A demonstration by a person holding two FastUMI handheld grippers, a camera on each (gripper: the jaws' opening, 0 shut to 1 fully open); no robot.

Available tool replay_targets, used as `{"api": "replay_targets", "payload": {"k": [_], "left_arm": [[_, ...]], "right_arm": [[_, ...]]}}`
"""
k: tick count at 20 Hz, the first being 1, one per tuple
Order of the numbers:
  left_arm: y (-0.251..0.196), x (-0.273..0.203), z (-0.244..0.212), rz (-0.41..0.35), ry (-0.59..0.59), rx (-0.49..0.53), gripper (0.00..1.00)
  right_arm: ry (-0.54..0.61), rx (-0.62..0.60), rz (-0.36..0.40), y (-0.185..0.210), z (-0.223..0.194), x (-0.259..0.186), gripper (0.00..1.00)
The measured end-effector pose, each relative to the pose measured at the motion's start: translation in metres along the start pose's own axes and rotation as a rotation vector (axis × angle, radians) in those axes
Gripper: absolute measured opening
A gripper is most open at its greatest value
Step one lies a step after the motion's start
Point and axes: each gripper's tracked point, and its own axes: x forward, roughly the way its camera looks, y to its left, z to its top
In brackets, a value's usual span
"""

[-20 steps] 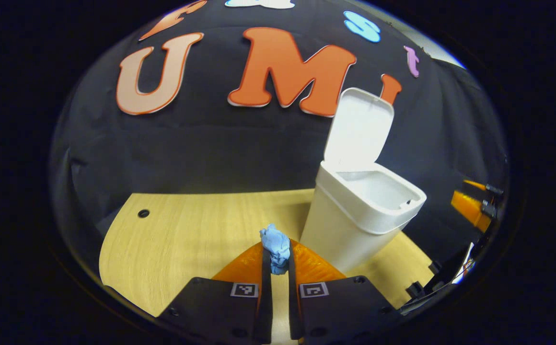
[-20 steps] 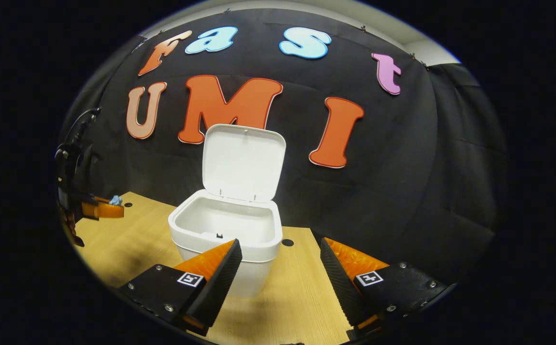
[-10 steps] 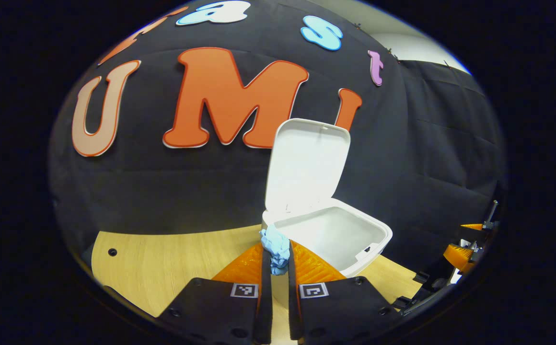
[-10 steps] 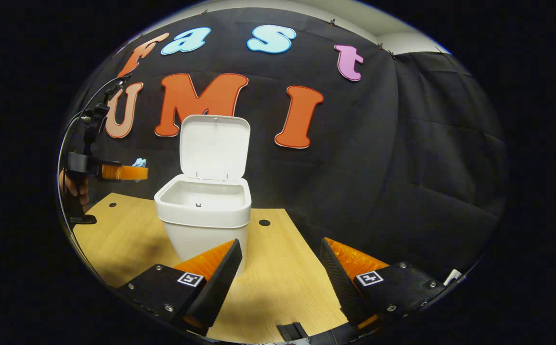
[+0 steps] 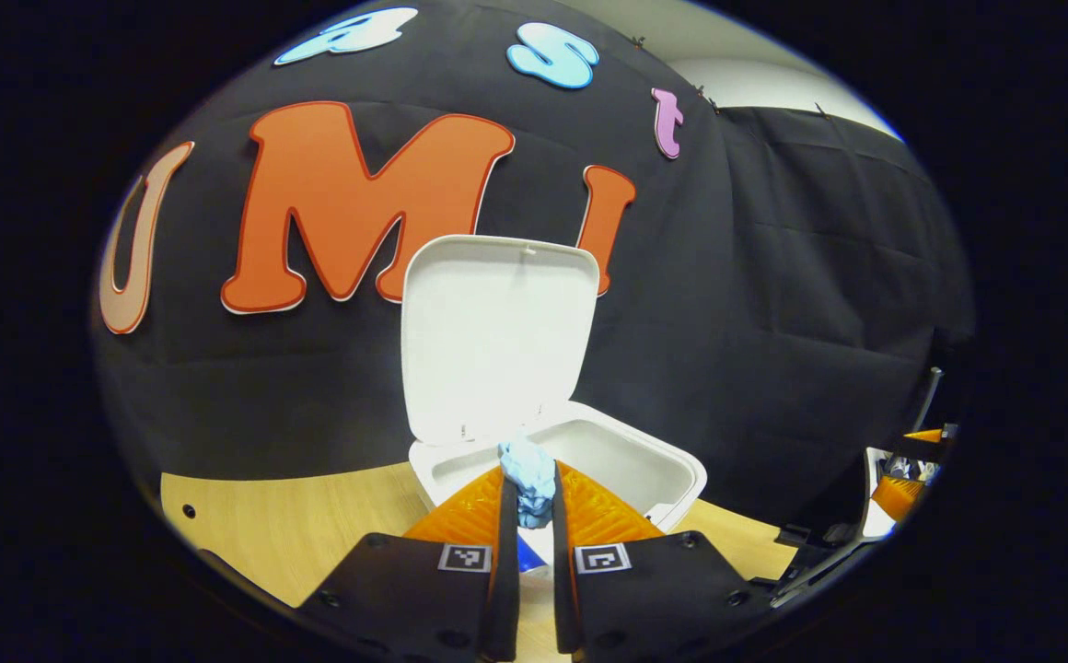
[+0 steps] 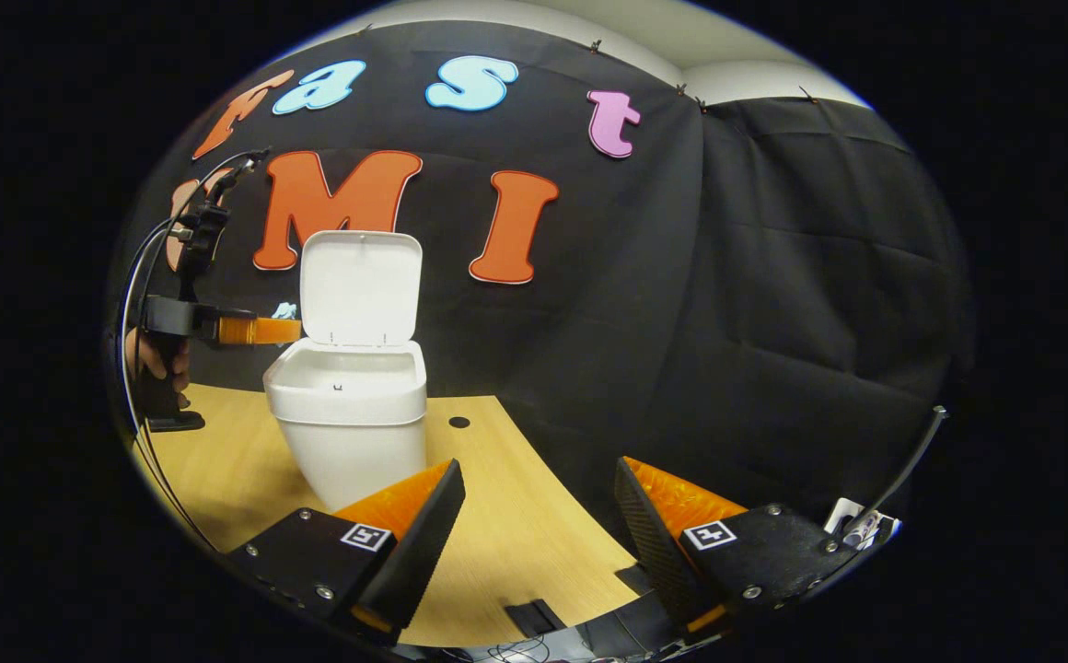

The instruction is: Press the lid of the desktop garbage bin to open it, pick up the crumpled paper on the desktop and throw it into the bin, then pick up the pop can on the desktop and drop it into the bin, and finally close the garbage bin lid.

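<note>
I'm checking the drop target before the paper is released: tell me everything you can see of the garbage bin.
The garbage bin is white, smooth plastic by its look, squarish with rounded corners and narrowing toward its base. It stands upright on the wooden desktop. Its hinged lid stands open, nearly vertical at the back. No contents show inside. The left gripper holds the crumpled paper at its rim; nothing visibly touches it.

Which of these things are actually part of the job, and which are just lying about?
Part of the job:
- crumpled paper, clamped in the left tongs
- bin
- its raised lid

Just there:
- right tongs, open and holding nothing
- wooden desk
- cable hole in the desk
</note>
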Motion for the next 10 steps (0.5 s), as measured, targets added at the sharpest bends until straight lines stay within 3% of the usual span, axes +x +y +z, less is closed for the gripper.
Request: {"api": "replay_targets", "payload": {"k": [4, 5, 8, 9, 10], "left_arm": [[-0.004, 0.004, -0.007, -0.020, 0.018, 0.008, 0.31], [-0.005, 0.003, -0.005, -0.022, 0.010, 0.010, 0.52], [-0.005, -0.001, -0.002, -0.025, -0.007, 0.040, 0.76], [-0.006, -0.004, 0.000, -0.025, -0.014, 0.053, 0.91], [-0.007, -0.006, -0.002, -0.035, -0.013, 0.061, 0.98]], "right_arm": [[0.003, 0.004, -0.029, -0.010, 0.003, -0.009, 0.99], [-0.006, -0.003, -0.027, -0.009, 0.008, -0.009, 0.99], [-0.022, -0.036, -0.006, 0.000, 0.020, -0.003, 0.99], [-0.027, -0.044, 0.007, 0.004, 0.024, 0.000, 0.99], [-0.034, -0.052, 0.020, 0.009, 0.029, 0.003, 0.99]]}}
